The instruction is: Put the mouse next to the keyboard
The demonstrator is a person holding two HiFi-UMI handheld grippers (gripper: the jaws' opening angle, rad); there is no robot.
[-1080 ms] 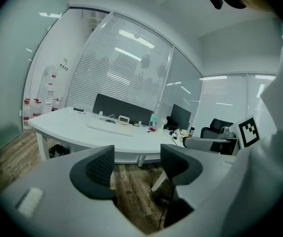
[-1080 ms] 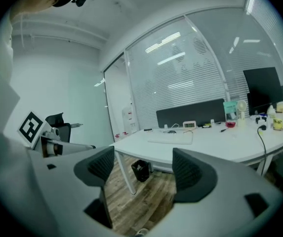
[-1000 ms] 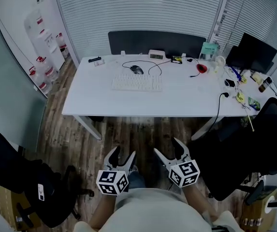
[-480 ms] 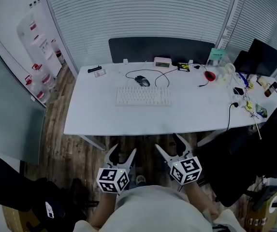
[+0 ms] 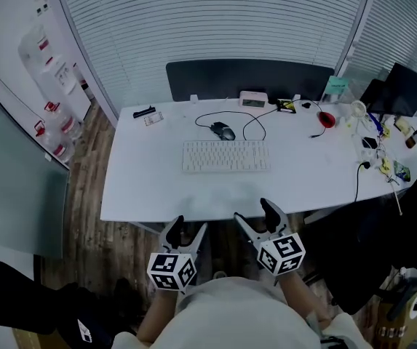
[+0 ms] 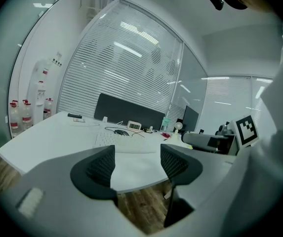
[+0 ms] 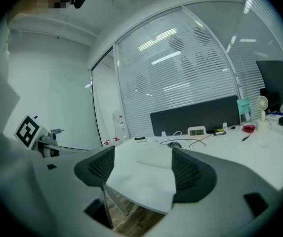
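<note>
Barely begun. Yet to reach, grip and shift the mouse (image 5: 223, 131), lying upper centre just behind the keyboard (image 5: 225, 155) on the counter (image 5: 143, 187). Holding left claw (image 5: 189, 225) and right claw (image 5: 252, 211) open, empty, below the counter's front edge.

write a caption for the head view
Left gripper and right gripper, open and empty, at the near edge of a desk where the mouse lies behind the keyboard.
</note>
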